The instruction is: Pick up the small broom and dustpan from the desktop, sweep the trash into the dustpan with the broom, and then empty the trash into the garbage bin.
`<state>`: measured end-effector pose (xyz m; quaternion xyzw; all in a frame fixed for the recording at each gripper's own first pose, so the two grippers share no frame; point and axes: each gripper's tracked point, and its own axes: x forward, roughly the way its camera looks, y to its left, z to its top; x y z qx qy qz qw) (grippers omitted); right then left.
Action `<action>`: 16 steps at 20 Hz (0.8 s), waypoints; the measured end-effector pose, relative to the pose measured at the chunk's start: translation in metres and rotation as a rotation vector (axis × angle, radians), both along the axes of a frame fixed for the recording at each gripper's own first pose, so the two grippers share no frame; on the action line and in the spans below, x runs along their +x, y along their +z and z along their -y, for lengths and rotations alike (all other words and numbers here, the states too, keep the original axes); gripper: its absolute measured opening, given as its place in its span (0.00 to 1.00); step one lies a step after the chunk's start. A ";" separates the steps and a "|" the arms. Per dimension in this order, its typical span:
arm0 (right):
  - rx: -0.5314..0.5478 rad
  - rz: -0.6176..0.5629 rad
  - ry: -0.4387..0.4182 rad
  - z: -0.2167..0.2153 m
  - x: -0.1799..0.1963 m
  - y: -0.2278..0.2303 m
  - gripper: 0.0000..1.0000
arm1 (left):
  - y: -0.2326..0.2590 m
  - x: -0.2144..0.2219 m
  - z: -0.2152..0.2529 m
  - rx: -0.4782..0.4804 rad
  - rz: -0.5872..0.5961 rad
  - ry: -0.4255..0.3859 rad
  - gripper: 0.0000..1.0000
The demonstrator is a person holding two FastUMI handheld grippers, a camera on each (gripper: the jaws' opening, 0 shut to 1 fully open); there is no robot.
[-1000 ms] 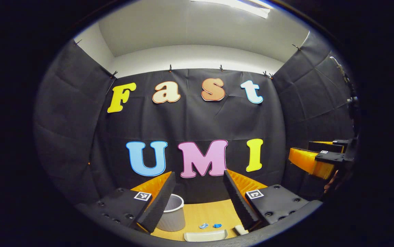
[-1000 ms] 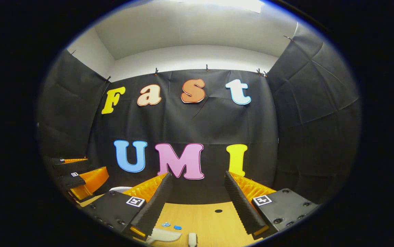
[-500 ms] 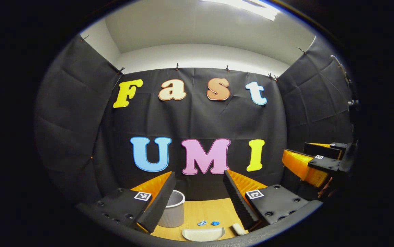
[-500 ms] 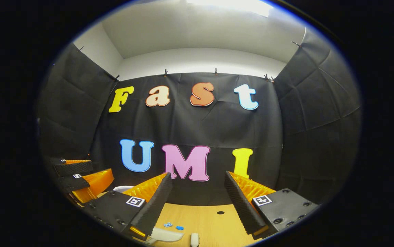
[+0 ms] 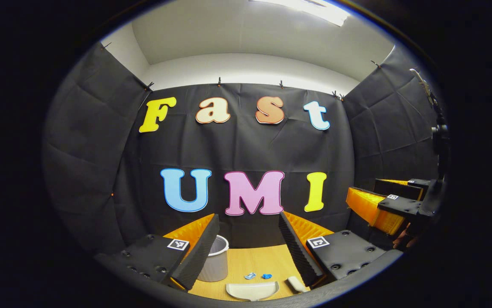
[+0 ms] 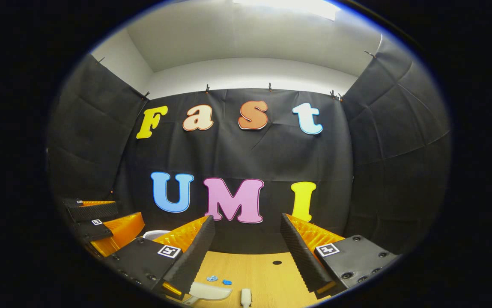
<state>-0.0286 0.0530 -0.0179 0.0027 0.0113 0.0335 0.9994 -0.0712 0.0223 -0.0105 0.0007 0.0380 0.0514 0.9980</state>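
Jaws of both grippers gape empty; dustpan [image 5: 252, 290] and broom [image 6: 245, 297] are cut off below.

The desktop [image 5: 254, 261] presents a matt, light wood-grain surface. The garbage bin [image 5: 213, 265] at lower centre-left looks like smooth pale plastic with a ribbed wall. The dustpan [image 5: 252, 290] at the bottom edge appears smooth, pale, slightly glossy plastic. The trash [image 5: 257, 276] resembles crinkled blue scraps. The booth wall [image 5: 246, 149] is matt black cloth, creased.
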 end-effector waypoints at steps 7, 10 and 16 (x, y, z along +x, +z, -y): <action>-0.008 -0.007 -0.019 0.008 -0.004 -0.002 0.94 | -0.004 -0.002 0.005 0.004 -0.006 -0.013 0.86; -0.002 -0.020 -0.023 0.006 -0.002 -0.006 0.94 | -0.007 -0.002 0.002 0.005 -0.013 -0.014 0.83; -0.007 -0.060 -0.020 -0.003 0.004 -0.021 0.94 | -0.031 0.005 0.006 0.002 -0.066 -0.052 0.82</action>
